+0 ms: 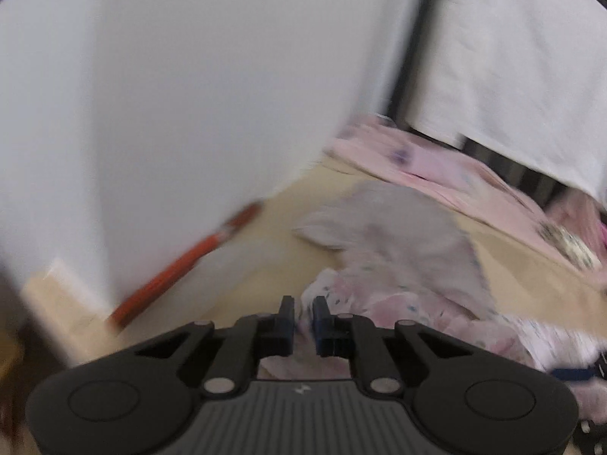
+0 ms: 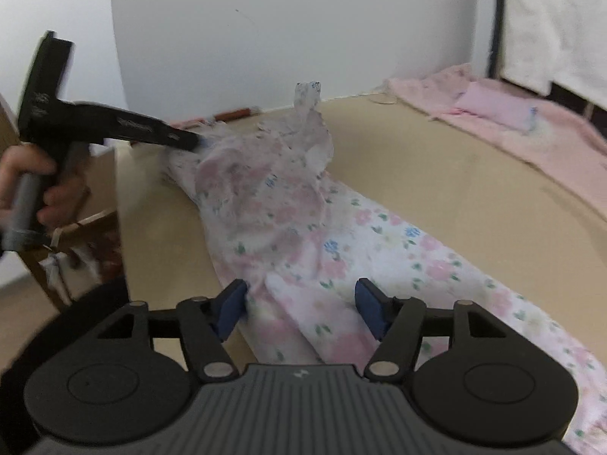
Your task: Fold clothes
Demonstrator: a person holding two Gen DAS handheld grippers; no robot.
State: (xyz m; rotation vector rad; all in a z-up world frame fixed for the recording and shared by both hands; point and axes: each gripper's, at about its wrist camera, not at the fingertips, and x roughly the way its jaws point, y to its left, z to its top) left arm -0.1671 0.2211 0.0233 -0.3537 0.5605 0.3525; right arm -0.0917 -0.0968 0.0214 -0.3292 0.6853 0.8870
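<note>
A white floral garment (image 2: 303, 223) with pink and blue flowers lies lengthwise on the beige table (image 2: 436, 174). Its far end is bunched and lifted. My left gripper (image 1: 302, 320) is shut on the garment's fabric (image 1: 379, 250); in the right wrist view it (image 2: 197, 142) pinches the far left edge of the cloth. My right gripper (image 2: 299, 303) is open, its jaws wide apart over the near part of the garment, with cloth lying between the blue pads (image 2: 231, 305).
A pink blanket (image 2: 512, 121) lies along the table's far right edge. A white wall (image 2: 284, 30) stands behind. An orange-red rod (image 1: 178, 269) lies by the wall. A wooden chair (image 2: 76, 235) stands left of the table. White cloth (image 2: 561, 19) hangs at the right.
</note>
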